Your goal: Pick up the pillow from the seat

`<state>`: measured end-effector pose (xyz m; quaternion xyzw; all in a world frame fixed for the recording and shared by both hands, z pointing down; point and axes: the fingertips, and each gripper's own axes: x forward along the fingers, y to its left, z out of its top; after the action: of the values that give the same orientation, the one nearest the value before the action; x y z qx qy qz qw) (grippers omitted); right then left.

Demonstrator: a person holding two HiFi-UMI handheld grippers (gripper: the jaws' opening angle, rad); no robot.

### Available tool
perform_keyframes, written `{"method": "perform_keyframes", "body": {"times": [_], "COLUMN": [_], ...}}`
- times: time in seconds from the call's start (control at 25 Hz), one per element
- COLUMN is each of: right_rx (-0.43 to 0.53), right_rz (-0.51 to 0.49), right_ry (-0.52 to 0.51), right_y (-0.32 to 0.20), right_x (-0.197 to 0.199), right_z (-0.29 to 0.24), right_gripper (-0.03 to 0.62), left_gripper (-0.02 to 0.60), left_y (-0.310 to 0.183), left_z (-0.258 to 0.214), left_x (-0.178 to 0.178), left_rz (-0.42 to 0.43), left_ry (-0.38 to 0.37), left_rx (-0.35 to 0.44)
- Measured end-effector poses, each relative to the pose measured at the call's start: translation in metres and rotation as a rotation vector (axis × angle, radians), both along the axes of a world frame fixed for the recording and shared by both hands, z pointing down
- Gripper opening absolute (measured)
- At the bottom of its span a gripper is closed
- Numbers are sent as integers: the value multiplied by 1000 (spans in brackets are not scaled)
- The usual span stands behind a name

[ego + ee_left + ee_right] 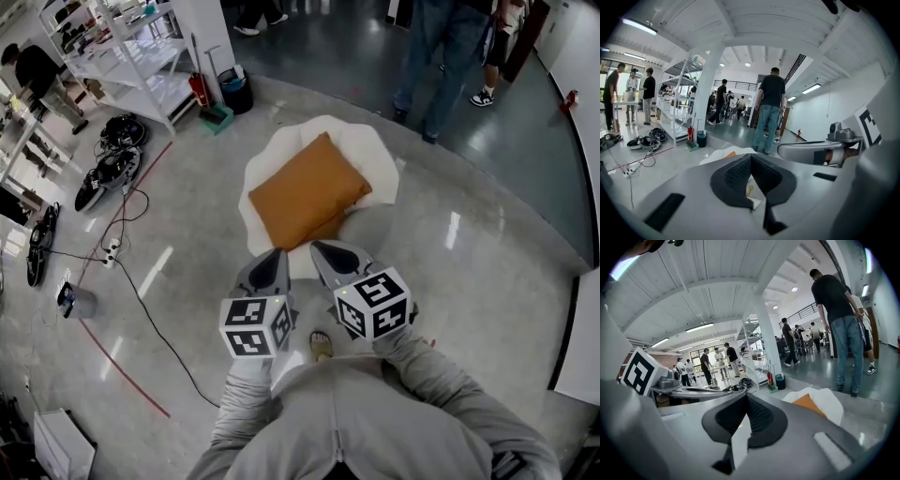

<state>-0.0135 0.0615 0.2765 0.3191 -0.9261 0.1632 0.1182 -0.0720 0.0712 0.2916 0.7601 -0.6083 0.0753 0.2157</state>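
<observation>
An orange pillow lies on a round white seat in the middle of the head view. Both grippers hover side by side just short of the seat's near edge, pointing at it. My left gripper is shut with nothing in it, a little below the pillow's near corner. My right gripper is also shut and empty, next to it. In the left gripper view only a sliver of the pillow and seat shows past the jaws. The right gripper view has the pillow on the seat at right.
White shelving stands at the far left, with a red bottle and a dark bin beside it. Gear and cables lie on the floor at left. A person in jeans stands beyond the seat. A white box sits near left.
</observation>
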Motion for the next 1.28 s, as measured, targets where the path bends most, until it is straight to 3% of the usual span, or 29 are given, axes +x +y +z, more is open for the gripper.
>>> {"method": "perform_keyframes", "body": {"times": [0.8, 1.28], "right_rx": [-24, -53], "right_rz": [27, 171], "right_ry": [-3, 1], "right_y": [-85, -192], "right_x": [-22, -78], "right_z": [16, 19], "right_gripper": [-2, -2], "left_gripper": [2, 2], "left_y": [-88, -201], "left_z": [12, 12], "left_x": [-20, -85], "left_rz": [32, 143], "left_ry": [-16, -15], "left_rx": [-7, -38]}}
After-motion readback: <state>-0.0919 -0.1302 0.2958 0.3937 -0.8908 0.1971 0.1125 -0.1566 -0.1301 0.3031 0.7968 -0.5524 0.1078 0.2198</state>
